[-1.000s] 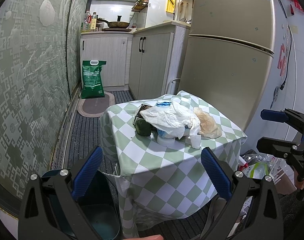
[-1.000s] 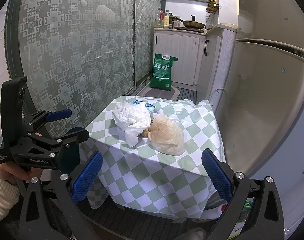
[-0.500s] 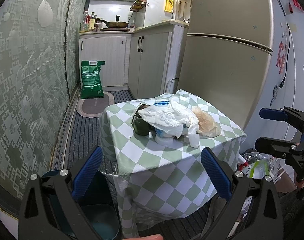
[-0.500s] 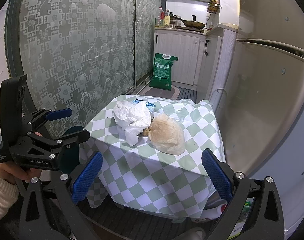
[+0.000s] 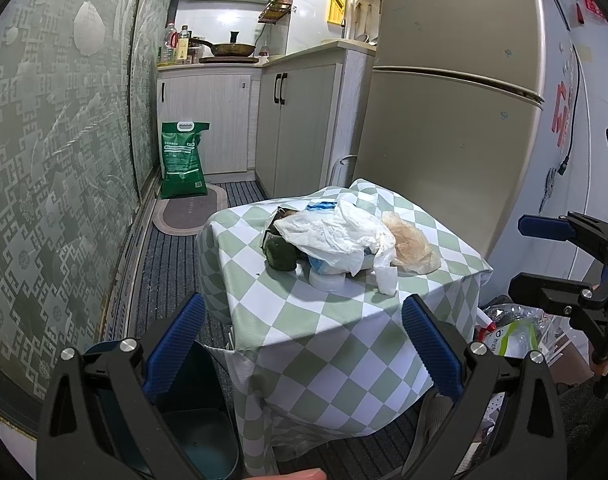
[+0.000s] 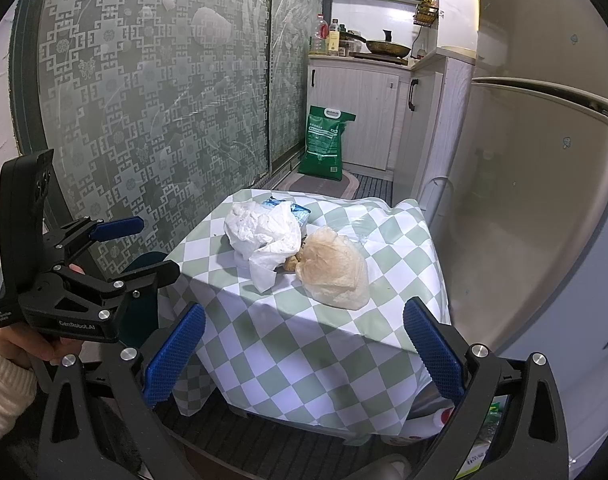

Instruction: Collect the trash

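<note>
Right wrist view: brown bag (image 6: 334, 276) on desk (image 6: 304, 344), straight ahead of right hand-held gripper (image 6: 304, 354), spread wide, nearer than left.

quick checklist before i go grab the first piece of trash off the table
1. Left claw open and empty: ok.
2. Right claw open and empty: ok.
3. Trash in view on the checked tablecloth: white crumpled bag, tan bag: ok.
4. Path from right claw to tan bag unobstructed: ok.
5. Dark teal bin beside the table, open: ok.
6. What lies under the white bag: cannot tell.
</note>
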`<act>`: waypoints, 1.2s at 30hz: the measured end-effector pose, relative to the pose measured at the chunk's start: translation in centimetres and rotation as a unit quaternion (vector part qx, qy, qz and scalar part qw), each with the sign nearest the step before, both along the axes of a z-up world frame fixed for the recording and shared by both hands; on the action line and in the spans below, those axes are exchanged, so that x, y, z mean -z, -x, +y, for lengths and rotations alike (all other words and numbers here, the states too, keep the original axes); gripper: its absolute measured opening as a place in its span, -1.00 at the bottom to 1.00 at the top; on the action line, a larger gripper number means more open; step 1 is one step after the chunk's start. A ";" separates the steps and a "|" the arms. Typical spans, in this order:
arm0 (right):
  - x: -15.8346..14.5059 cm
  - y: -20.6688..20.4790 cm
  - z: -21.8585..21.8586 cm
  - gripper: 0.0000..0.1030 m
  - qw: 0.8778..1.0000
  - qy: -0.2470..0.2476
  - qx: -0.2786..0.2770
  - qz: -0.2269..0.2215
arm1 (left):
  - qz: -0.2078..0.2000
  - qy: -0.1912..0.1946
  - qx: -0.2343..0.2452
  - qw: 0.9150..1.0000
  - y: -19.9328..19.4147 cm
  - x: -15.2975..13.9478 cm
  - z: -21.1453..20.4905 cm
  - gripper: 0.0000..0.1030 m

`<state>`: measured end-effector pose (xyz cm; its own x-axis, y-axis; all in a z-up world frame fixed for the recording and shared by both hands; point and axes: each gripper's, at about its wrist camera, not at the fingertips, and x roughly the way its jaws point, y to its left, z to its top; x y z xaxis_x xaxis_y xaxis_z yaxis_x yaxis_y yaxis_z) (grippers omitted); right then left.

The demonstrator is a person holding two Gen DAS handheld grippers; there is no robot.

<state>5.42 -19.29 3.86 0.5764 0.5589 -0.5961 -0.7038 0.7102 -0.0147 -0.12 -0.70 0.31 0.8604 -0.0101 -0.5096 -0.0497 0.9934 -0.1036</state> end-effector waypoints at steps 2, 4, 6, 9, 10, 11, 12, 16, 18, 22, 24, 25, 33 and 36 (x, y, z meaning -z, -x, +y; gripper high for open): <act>0.0 0.0 0.0 0.94 1.000 0.000 0.000 0.000 | 0.000 0.000 0.000 1.000 0.0 0.0 0.0 0.94; 0.0 0.0 0.0 0.94 1.000 0.000 0.001 0.000 | 0.000 0.000 -0.001 1.000 0.0 0.0 0.0 0.94; 0.0 0.0 0.0 0.94 1.000 0.000 0.001 0.000 | 0.000 0.000 0.000 1.000 0.0 0.0 0.0 0.94; 0.0 0.0 0.0 0.94 1.000 -0.001 0.001 0.000 | 0.000 0.000 0.000 1.000 0.0 0.0 0.0 0.94; 0.1 0.0 0.0 0.94 1.000 0.000 0.001 0.000 | 0.000 0.000 0.001 1.000 0.0 0.0 0.0 0.94; 0.0 0.0 0.0 0.94 1.000 0.000 0.001 -0.001 | 0.000 -0.001 0.000 1.000 0.0 0.0 0.0 0.94; 0.0 0.0 0.0 0.94 1.000 0.000 0.001 -0.001 | 0.001 -0.001 0.000 1.000 0.0 0.0 0.0 0.94; 0.0 0.0 0.0 0.94 1.000 0.000 0.001 -0.001 | 0.001 0.000 0.000 1.000 0.0 0.1 0.0 0.94; 0.0 0.0 0.0 0.94 1.000 0.000 0.001 -0.001 | 0.001 -0.001 -0.001 1.000 0.0 0.1 0.0 0.94; 0.0 0.0 0.0 0.94 1.000 0.000 0.001 -0.001 | 0.001 -0.001 -0.001 1.000 0.0 0.1 0.0 0.94; 0.0 0.0 0.0 0.94 1.000 0.000 0.001 -0.001 | 0.001 0.000 -0.001 1.000 0.1 0.1 0.0 0.94; 0.0 0.1 0.0 0.94 1.000 -0.001 0.001 -0.001 | 0.001 0.000 0.000 1.000 0.0 0.1 0.0 0.94; 0.0 0.0 0.0 0.94 1.000 0.000 0.001 -0.001 | 0.002 -0.002 0.001 1.000 0.0 0.3 -0.1 0.94; 0.0 0.0 0.0 0.94 1.000 0.000 0.001 -0.001 | 0.001 -0.001 0.002 1.000 0.1 0.3 -0.1 0.94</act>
<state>5.38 -19.25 3.84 0.5785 0.5574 -0.5955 -0.7025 0.7115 -0.0165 -0.21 -0.79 0.06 0.8591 -0.0126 -0.5117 -0.0462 0.9937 -0.1021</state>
